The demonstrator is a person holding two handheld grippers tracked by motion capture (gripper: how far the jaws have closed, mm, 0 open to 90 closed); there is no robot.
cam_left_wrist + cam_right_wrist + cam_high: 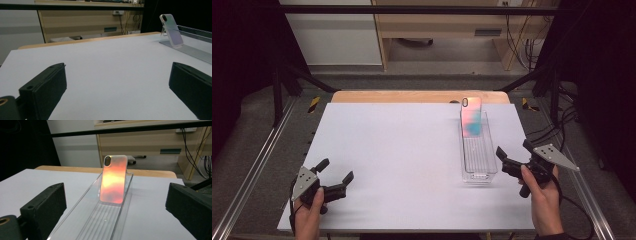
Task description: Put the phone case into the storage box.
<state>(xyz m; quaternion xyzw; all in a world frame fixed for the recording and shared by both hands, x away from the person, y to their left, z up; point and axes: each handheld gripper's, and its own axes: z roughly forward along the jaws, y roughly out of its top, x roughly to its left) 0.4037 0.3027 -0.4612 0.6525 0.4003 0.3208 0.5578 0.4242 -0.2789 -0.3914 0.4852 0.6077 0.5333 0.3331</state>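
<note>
Right tongs (513, 157) agape, near clear tray (479, 172) — phone case (471, 117) propped inside

The iridescent rectangular phone case (113, 180) glows orange and pink in the right gripper view, pink and teal from above, pale lilac in the left gripper view. The clear ribbed plastic tray (478, 155) is colourless. The desk (402, 155) is pale lavender-white with a light wooden far edge. Both tongs (332, 180) (507, 161) are matt black with grey plates.

My left claw (337, 172) sits low at the near left, jaws spread wide and empty. My right claw (512, 156) hovers at the right, jaws equally wide, pointing forward.
</note>
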